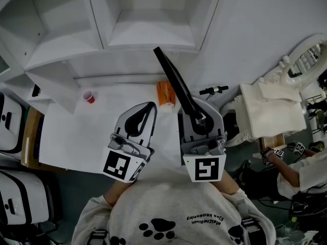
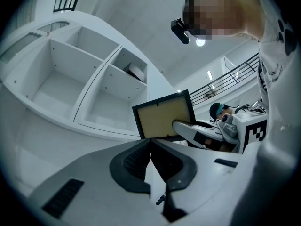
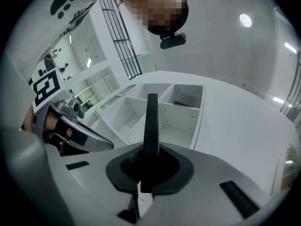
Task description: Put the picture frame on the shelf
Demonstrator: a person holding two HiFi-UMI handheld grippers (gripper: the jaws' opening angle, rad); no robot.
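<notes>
The picture frame is black and shows edge-on in the head view, slanting up toward the white shelf unit. My right gripper is shut on its lower edge. The right gripper view shows the frame as a thin upright bar between the jaws, with the shelf compartments behind it. In the left gripper view the frame's tan back faces me, held by the right gripper in front of the shelf. My left gripper hangs beside it on the left, shut and holding nothing.
On the white table under the shelf stand a small red cup and an orange object. White ornate furniture and another person are at the right. Cases stand at the left.
</notes>
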